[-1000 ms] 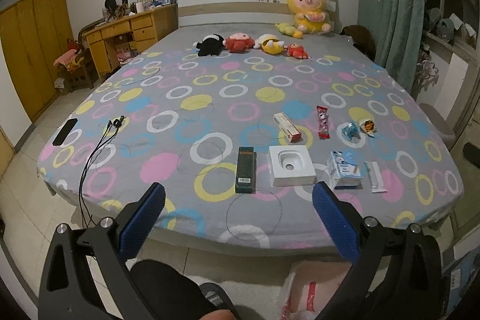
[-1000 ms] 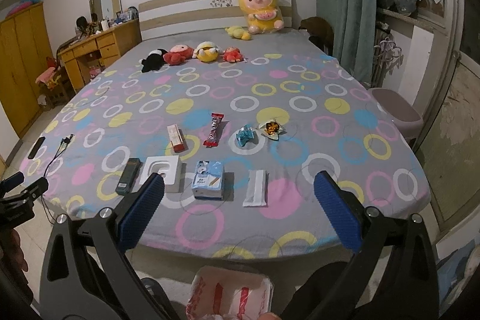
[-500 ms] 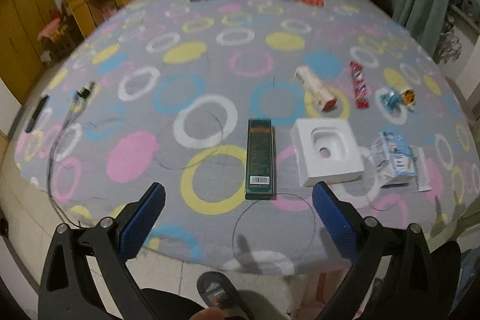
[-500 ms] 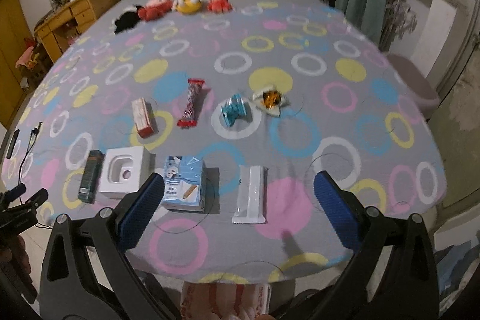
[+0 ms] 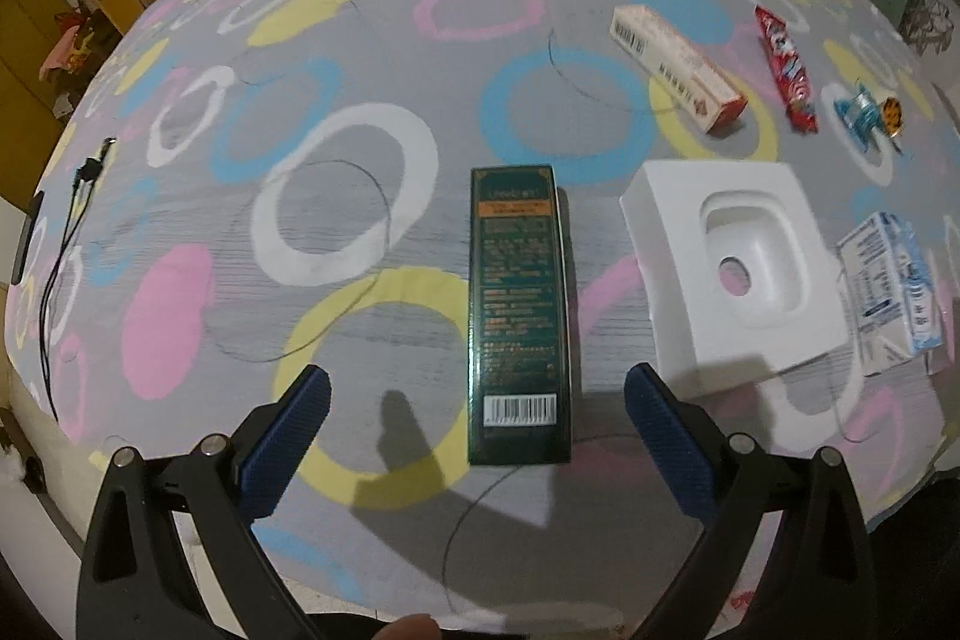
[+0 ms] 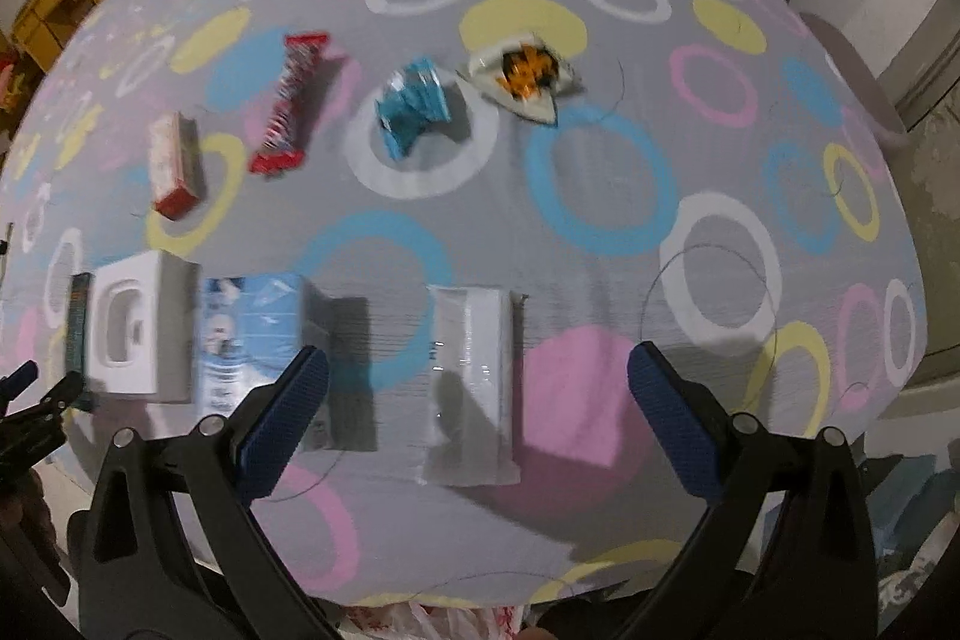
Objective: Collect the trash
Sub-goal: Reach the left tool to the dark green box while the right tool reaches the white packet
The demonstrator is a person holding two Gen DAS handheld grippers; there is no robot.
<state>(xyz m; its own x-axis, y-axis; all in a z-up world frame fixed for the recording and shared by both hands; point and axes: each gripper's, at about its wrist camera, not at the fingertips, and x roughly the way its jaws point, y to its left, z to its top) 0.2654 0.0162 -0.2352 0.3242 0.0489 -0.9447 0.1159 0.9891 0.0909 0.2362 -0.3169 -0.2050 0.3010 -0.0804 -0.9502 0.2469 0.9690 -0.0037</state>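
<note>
Both claws have dropped close over the bedspread in the last second. The left gripper (image 5: 477, 403), spread wide and empty, now brackets the near end of the long dark green cardboard box (image 5: 519, 313). The right gripper (image 6: 478, 388), equally wide and empty, straddles the flat white plastic wrapper (image 6: 472, 382). 2 pickups look imminent; nothing is collected yet.

Both wrist views look steeply down, close over the bed (image 5: 372, 58), sharing its near-edge litter.
</note>
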